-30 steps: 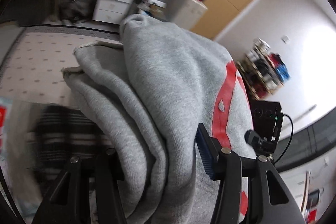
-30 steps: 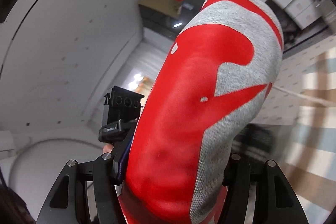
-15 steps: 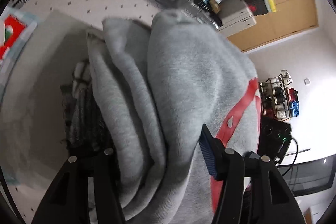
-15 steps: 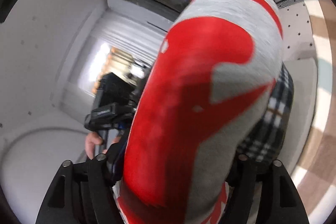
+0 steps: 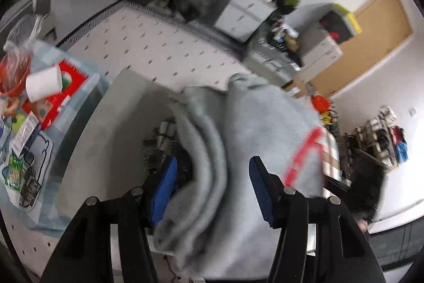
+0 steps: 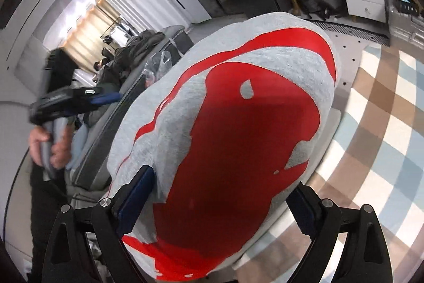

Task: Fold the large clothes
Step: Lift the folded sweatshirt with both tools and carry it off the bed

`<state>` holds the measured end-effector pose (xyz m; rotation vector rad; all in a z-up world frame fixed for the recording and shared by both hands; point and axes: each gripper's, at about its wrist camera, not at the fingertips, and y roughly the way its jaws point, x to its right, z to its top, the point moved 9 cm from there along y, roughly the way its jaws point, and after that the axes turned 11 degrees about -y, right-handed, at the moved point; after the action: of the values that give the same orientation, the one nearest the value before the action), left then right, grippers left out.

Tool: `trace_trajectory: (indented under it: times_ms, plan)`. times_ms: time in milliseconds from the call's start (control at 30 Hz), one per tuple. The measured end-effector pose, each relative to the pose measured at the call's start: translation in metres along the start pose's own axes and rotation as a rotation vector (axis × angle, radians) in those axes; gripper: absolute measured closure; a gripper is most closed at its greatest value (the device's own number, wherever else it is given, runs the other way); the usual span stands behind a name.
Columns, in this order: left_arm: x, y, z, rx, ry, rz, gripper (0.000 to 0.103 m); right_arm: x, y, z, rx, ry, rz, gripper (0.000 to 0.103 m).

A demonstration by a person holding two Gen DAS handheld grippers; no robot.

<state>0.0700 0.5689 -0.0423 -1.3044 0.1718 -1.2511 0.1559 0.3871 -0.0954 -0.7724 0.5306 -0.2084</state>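
Observation:
A folded grey sweatshirt [image 5: 251,129] with a red print [image 6: 238,123] hangs between both grippers, low over a dark plaid garment [image 5: 164,142] on a grey pad [image 5: 119,123]. My left gripper [image 5: 212,163] is shut on its grey folded edge. The tip of one blue pad [image 5: 167,177] shows bare, with cloth against its lower part. My right gripper [image 6: 221,181] has its jaws opening wide; the printed end bulges between the pads without being pinched. In the right wrist view, a hand [image 6: 50,145] carries the left gripper [image 6: 74,97] at the left.
A paper cup [image 5: 43,86], a red notebook [image 5: 71,86] and small clutter lie left of the pad. A white dotted mat [image 5: 159,44] and white drawers [image 5: 238,4] are beyond. A checked rug [image 6: 371,123] spreads to the right; a grey sofa [image 6: 100,150] with dark clothes stands left.
Both grippers tilted down and lowered the sweatshirt from mid-air toward the plaid garment on the pad. The right jaws spread much wider. One left pad, earlier covered by cloth, now shows.

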Motion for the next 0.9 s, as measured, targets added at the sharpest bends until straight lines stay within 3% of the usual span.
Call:
trace_trajectory:
  times_ms: [133, 200, 300, 333, 433, 533, 633, 733, 800, 867, 900]
  plan:
    - [0.043, 0.002, -0.032, -0.037, 0.145, -0.086, 0.051, -0.016, 0.022, 0.014, -0.01, 0.069, 0.049, 0.007]
    - [0.052, 0.028, -0.055, -0.083, 0.212, -0.088, 0.051, -0.022, 0.029, 0.029, -0.004, 0.05, 0.036, 0.006]
    - [0.025, 0.079, -0.064, -0.153, 0.16, 0.009, 0.051, -0.019, 0.038, 0.033, -0.005, 0.1, 0.08, 0.006]
    - [0.014, 0.095, -0.065, -0.154, 0.129, 0.001, 0.05, -0.017, 0.037, 0.033, -0.012, 0.122, 0.079, 0.006]
    - [0.003, 0.103, -0.056, -0.117, 0.032, -0.098, 0.049, -0.016, 0.02, 0.031, -0.012, 0.083, 0.026, 0.006]
    - [-0.008, 0.107, -0.049, -0.09, 0.021, -0.129, 0.05, -0.02, -0.022, 0.04, 0.036, -0.061, -0.103, 0.005]
    - [-0.016, 0.107, -0.047, -0.09, 0.005, -0.16, 0.05, -0.035, -0.066, 0.064, 0.145, -0.195, -0.185, 0.005]
    - [-0.016, 0.111, -0.042, -0.076, 0.012, -0.173, 0.049, -0.06, -0.071, 0.091, 0.165, -0.352, -0.289, 0.005]
    - [-0.009, 0.111, -0.04, -0.067, 0.008, -0.187, 0.05, -0.073, -0.044, 0.104, 0.092, -0.446, -0.326, 0.015]
    - [-0.006, 0.106, -0.042, -0.062, 0.001, -0.21, 0.05, -0.07, -0.01, 0.102, -0.014, -0.495, -0.365, 0.041]
    - [-0.005, 0.09, -0.056, -0.06, -0.001, -0.221, 0.05, -0.063, 0.013, 0.099, -0.102, -0.514, -0.412, 0.044]
